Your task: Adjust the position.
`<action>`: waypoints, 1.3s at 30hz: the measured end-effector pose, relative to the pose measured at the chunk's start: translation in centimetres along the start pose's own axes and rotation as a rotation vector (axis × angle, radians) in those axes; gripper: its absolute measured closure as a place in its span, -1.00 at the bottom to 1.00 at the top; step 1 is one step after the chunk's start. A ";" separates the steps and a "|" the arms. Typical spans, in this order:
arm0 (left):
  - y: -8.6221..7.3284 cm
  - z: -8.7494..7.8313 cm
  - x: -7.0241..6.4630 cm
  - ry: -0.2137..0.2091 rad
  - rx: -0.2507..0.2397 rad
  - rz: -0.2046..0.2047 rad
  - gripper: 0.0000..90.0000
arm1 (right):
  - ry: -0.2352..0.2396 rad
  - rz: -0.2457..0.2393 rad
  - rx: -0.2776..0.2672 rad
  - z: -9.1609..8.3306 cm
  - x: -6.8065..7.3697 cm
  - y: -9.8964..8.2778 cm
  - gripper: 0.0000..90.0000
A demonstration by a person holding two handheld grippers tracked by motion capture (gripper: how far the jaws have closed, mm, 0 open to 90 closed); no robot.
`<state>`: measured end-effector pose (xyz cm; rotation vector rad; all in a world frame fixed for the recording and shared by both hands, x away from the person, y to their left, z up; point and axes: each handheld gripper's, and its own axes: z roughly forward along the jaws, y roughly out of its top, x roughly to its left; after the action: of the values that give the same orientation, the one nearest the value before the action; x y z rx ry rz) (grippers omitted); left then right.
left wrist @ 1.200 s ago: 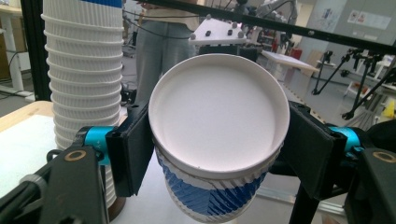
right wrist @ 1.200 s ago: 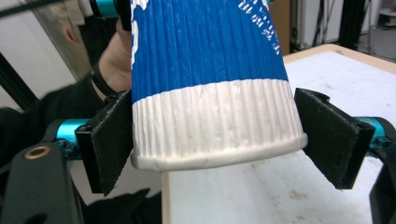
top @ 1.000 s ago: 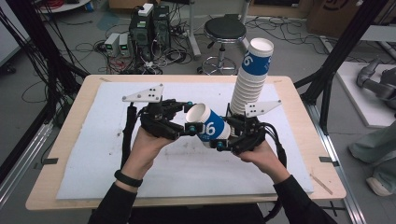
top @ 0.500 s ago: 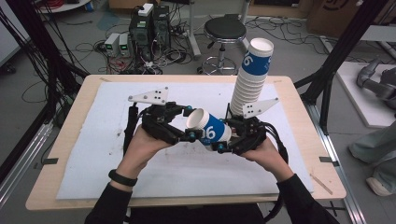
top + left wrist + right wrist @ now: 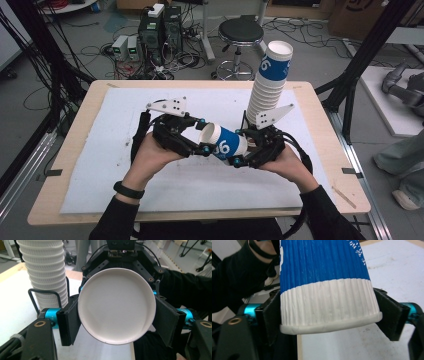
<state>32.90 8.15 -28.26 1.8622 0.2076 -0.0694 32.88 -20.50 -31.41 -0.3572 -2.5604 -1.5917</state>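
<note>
Paper cup (image 5: 226, 144): blue and white, lying sideways between my grippers above the table (image 5: 90, 165). Left gripper (image 5: 204, 148) closes on its base; right gripper (image 5: 239, 160) clasps its rim. Cup stack (image 5: 269, 85) upright behind.

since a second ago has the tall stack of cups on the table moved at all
No. The stack of cups stands at the same spot near the table's far edge, in front of the stool, as before.

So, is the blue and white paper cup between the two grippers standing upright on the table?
No, the paper cup lies on its side in the air, between the left gripper and right gripper.
</note>
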 end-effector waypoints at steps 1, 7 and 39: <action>0.0 -0.1 0.1 -0.006 -0.027 -0.002 -0.35 | -0.002 0.007 -0.021 -0.1 0.0 0.0 -0.64; -0.2 -0.5 0.2 -0.038 -0.184 -0.008 -0.34 | 0.021 0.028 -0.139 -0.6 0.3 0.2 -0.64; 0.1 -0.5 -0.4 0.013 0.020 0.010 -0.52 | -0.004 0.009 -0.074 -1.5 0.0 0.4 -0.57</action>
<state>32.53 8.56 -27.97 1.8834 0.2078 -0.0525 32.96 -21.68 -30.44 -0.3785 -2.5046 -1.6880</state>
